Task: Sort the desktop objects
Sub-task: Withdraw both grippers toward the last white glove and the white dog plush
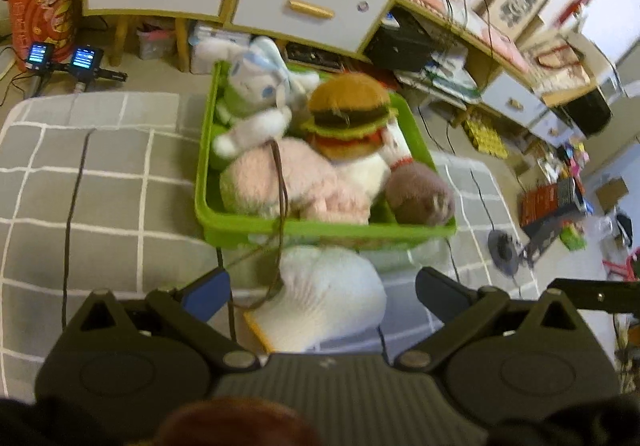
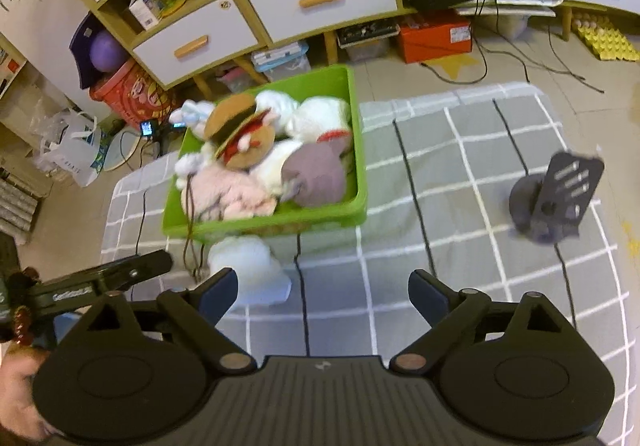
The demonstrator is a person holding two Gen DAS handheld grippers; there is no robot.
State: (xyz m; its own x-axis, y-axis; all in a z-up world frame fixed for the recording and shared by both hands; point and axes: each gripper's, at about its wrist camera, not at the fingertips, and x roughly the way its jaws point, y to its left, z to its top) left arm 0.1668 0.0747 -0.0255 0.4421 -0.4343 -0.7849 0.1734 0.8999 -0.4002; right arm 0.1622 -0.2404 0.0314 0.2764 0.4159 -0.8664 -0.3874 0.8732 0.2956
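Left wrist view: grey checked mat [image 1: 100,182] before white-drawered shelving. Left gripper [image 1: 322,296] angled down, fingers spread wide, grasping nothing; a fluffy white plush [image 1: 332,294] lies between them, contact unclear. Green plastic bin [image 1: 320,232] at 12 o'clock, heaped with soft toys, a burger plush [image 1: 350,114] on top.

Right wrist view: right gripper [image 2: 323,296] angled down, fingers released over bare mat; white plush at 10 o'clock, just beside the bin.

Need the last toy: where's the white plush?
The white plush lies on the checked cloth just before the green bin's near wall, outside it.
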